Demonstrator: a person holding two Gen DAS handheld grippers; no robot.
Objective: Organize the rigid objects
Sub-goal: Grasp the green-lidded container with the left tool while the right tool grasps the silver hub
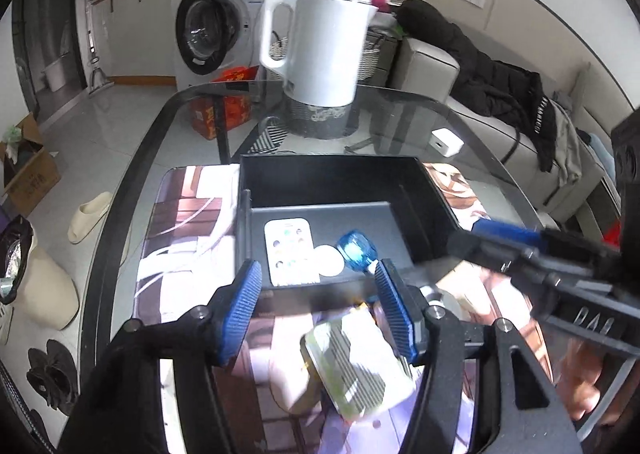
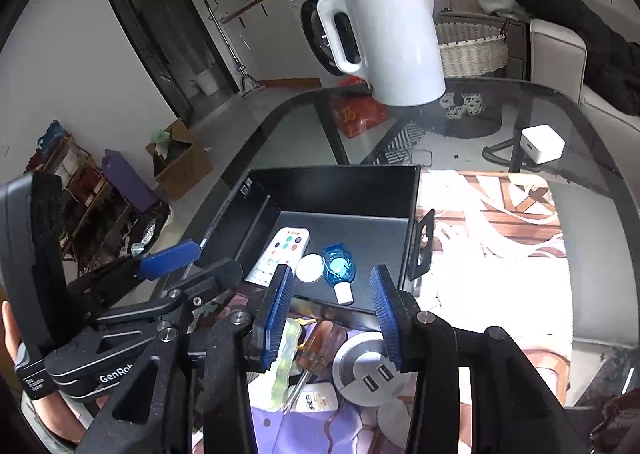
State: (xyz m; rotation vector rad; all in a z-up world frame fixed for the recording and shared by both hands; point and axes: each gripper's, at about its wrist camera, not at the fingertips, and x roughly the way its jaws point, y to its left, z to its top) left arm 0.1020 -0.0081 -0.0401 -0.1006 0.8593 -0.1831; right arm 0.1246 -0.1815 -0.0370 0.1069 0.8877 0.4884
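A black open box (image 1: 332, 181) (image 2: 340, 189) on the printed mat holds a white remote (image 1: 289, 252) (image 2: 280, 254), a white disc (image 1: 329, 260) (image 2: 310, 269) and a small blue bottle (image 1: 357, 250) (image 2: 339, 268). My left gripper (image 1: 318, 308) is open above a ribbed pale-green case (image 1: 356, 366) (image 2: 284, 366) on the mat, in front of the box. My right gripper (image 2: 330, 314) is open and empty, above a screwdriver (image 2: 316, 350) and a round white USB hub (image 2: 364, 366). The right gripper also shows in the left wrist view (image 1: 464, 238).
A white kettle (image 1: 324, 45) (image 2: 392, 41) stands at the glass table's far side. A white charger cube (image 1: 447, 141) (image 2: 542, 143) lies to the right. The table edge (image 1: 132, 173) curves on the left; floor clutter, a washing machine (image 1: 216, 21) and a sofa (image 1: 500, 125) lie beyond.
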